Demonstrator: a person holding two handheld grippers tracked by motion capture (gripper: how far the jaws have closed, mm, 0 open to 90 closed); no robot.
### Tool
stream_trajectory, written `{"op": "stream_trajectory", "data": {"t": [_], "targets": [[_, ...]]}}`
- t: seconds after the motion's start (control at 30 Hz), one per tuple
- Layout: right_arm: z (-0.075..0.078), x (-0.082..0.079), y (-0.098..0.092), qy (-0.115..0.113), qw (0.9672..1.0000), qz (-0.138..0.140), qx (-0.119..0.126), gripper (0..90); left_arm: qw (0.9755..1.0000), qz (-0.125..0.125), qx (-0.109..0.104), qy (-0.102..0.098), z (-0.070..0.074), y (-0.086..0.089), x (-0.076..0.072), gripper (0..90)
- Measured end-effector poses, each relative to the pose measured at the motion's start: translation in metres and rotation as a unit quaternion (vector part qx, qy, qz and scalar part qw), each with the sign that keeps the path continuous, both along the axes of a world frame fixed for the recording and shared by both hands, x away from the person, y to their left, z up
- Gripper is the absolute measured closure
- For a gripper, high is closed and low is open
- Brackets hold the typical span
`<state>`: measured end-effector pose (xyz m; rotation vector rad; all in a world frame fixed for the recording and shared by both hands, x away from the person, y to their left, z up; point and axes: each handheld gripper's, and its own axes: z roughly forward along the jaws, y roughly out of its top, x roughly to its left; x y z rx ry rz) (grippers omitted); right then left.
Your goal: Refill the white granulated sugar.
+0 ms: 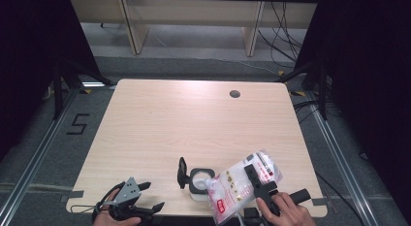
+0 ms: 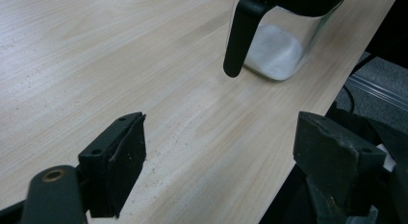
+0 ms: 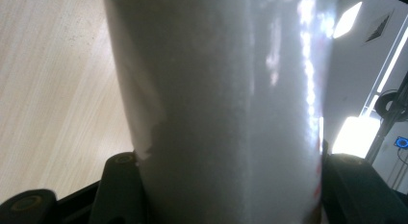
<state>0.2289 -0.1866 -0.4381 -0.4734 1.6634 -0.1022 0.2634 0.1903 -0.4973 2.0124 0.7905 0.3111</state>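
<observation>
A small glass jar stands near the table's front edge, its black lid flipped open to the left. White granules lie in its bottom. My right gripper is shut on a clear plastic bag of white granules with red print. The bag is tilted, and one corner reaches the jar's mouth. In the right gripper view the bag is pressed between both jaws of the right gripper. My left gripper rests at the front left, open and holding nothing, pointing toward the jar.
The light wooden table has a round cable hole at the back right. Its front edge runs just beside both hands. Fine white grains are scattered on the wood near the left gripper. Dark curtains flank the table.
</observation>
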Motion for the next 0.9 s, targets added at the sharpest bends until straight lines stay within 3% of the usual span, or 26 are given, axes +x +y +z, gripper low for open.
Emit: {"op": "stream_trajectory", "data": {"t": [0.03, 0.07, 0.1, 0.2, 0.23, 0.27, 0.33, 0.37, 0.4, 0.47, 0.5, 0.53, 0.57, 0.63, 0.73, 0.77, 0.8, 0.9], "targets": [[0.0018, 0.002, 0.0008, -0.012, 0.9996, 0.024, -0.012, 47.3, 1.0, -0.002, 0.008, -0.001, 0.0001, 0.0009, 0.0006, 18.3], [0.0029, 0.0008, 0.0013, -0.002, 0.9998, 0.009, -0.016, 47.3, 0.9999, -0.003, 0.012, -0.002, 0.0, 0.0014, 0.0005, 18.3], [0.0016, 0.0022, 0.0006, -0.01, 0.9997, 0.021, -0.01, 47.4, 0.9999, -0.005, 0.01, -0.003, -0.0001, 0.0011, 0.0, 18.3], [0.0025, 0.0006, 0.0003, 0.001, 0.9999, 0.004, -0.009, 47.4, 1.0, -0.001, 0.0, 0.0, -0.0003, 0.0, 0.0003, 18.2], [0.001, 0.0013, -0.0013, 0.002, 1.0, 0.008, 0.005, 47.4, 0.9999, -0.004, 0.011, -0.001, 0.0, 0.0012, 0.0008, 18.3], [0.0022, 0.0009, -0.0007, 0.007, 1.0, 0.001, -0.002, 47.4, 0.9999, -0.003, 0.012, -0.002, -0.0003, 0.001, 0.0004, 18.2], [0.0027, 0.0016, -0.0006, 0.008, 0.9999, 0.007, -0.003, 47.4, 0.9997, -0.013, 0.019, -0.011, 0.0003, 0.0027, 0.0017, 18.2], [0.0035, 0.0018, -0.0009, 0.01, 0.9999, 0.008, 0.0, 47.4, 0.9999, -0.002, 0.01, 0.0, 0.0001, 0.0017, 0.0004, 18.3], [0.0035, 0.0015, -0.0017, 0.017, 0.9998, 0.004, 0.007, 47.5, 0.9998, -0.011, 0.013, -0.01, 0.0, 0.0024, 0.0027, 18.3], [0.003, 0.0033, -0.0035, 0.016, 0.9998, 0.01, 0.006, 47.5, 0.9998, -0.008, 0.015, -0.007, -0.0007, 0.002, 0.0024, 18.2], [0.0051, 0.0038, -0.0025, 0.011, 0.9998, 0.015, -0.008, 47.6, 0.9998, -0.007, 0.014, -0.01, -0.0007, 0.002, 0.002, 18.3], [0.0031, 0.0027, -0.0031, 0.015, 0.9999, 0.003, 0.008, 47.6, 0.9998, -0.01, 0.014, -0.009, 0.0, 0.0025, 0.0021, 18.2], [0.0031, 0.0029, -0.0033, 0.017, 0.9998, 0.003, 0.01, 47.6, 1.0, -0.003, 0.008, 0.0, 0.0003, 0.0019, 0.0007, 18.3], [0.0021, 0.0023, -0.0047, 0.022, 0.9996, -0.006, 0.019, 47.7, 0.9998, -0.01, 0.014, -0.009, 0.0006, 0.0027, 0.0019, 18.3], [0.0029, 0.0039, -0.0045, 0.017, 0.9998, 0.008, 0.001, 47.8, 0.9999, -0.003, 0.016, -0.002, 0.0005, 0.0025, 0.0007, 18.3], [0.001, 0.0024, -0.0045, 0.022, 0.9996, -0.002, 0.017, 47.8, 0.9997, -0.009, 0.02, -0.009, 0.001, 0.0028, 0.0019, 18.3], [0.0005, 0.002, -0.0047, 0.023, 0.9995, -0.001, 0.022, 47.8, 1.0, -0.001, 0.002, -0.001, -0.0001, 0.0001, 0.0003, 18.3], [0.0025, 0.0028, -0.0033, 0.021, 0.9997, 0.007, 0.013, 47.9, 0.9997, -0.013, 0.019, -0.01, 0.0004, 0.0025, 0.002, 18.3]]}}
